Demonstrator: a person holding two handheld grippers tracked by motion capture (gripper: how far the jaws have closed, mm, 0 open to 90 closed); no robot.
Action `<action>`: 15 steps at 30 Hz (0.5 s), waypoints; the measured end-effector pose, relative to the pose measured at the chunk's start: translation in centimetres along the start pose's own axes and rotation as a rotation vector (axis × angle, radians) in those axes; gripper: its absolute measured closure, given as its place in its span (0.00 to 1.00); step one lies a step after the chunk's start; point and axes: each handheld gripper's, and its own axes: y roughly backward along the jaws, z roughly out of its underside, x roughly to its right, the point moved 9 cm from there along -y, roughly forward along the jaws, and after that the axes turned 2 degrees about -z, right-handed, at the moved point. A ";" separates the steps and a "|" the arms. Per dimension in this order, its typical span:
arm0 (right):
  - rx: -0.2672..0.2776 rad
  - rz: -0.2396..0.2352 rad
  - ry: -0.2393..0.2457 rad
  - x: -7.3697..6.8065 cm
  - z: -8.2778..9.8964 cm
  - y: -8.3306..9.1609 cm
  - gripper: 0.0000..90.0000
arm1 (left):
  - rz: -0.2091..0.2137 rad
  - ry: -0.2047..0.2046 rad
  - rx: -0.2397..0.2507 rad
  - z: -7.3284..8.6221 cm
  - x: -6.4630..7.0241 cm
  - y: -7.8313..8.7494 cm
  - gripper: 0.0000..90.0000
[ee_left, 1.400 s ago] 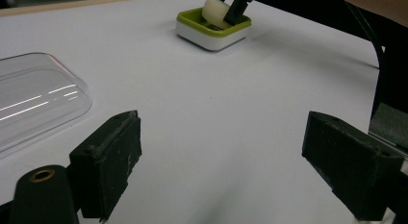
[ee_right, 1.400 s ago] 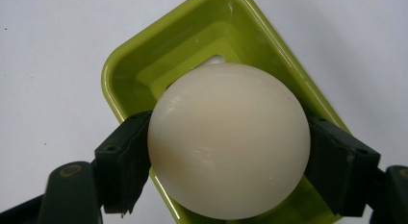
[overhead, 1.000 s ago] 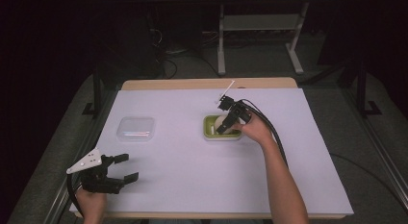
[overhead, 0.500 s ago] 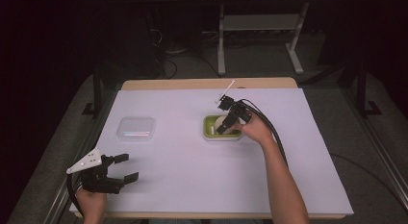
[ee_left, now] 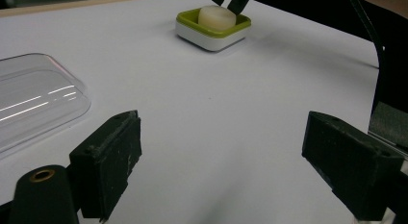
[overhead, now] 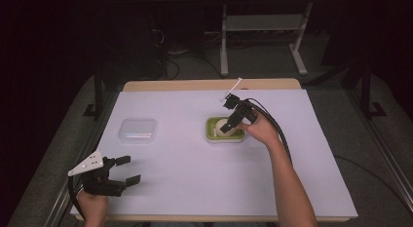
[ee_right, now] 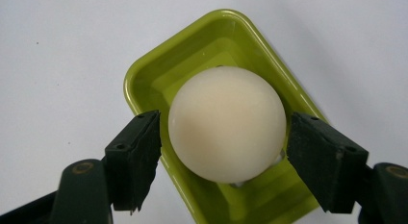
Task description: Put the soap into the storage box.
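Observation:
A cream round lump (ee_right: 226,123) sits in a small green dish (ee_right: 159,80) at the middle of the white table. My right gripper (ee_right: 223,135) hangs over the dish, open, one jaw on each side of the lump with a thin gap at both. From above, the lump (overhead: 224,128) and dish (overhead: 212,138) lie just under that gripper (overhead: 233,121). My left gripper (overhead: 127,169) rests open near the table's front left corner with nothing between its jaws. In the left gripper view (ee_left: 221,171) the dish (ee_left: 192,31) is far ahead.
A clear plastic lid (overhead: 138,130) lies flat on the left side of the table, also close by in the left gripper view (ee_left: 33,104). The right gripper's black cables (overhead: 275,127) trail back along the forearm. A white sheet (overhead: 195,178) covers the table.

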 end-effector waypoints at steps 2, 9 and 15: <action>0.002 -0.009 -0.003 -0.1 0.2 0.3 0.29 | -0.001 -0.002 -0.001 0.0 0.0 0.0 0.14; 0.031 -0.021 0.002 -0.6 0.9 1.6 0.29 | 0.001 -0.004 -0.005 0.0 0.0 -0.1 0.15; 0.059 -0.046 -0.005 -0.9 1.7 2.4 0.28 | 0.000 -0.007 -0.008 0.0 0.1 -0.1 0.14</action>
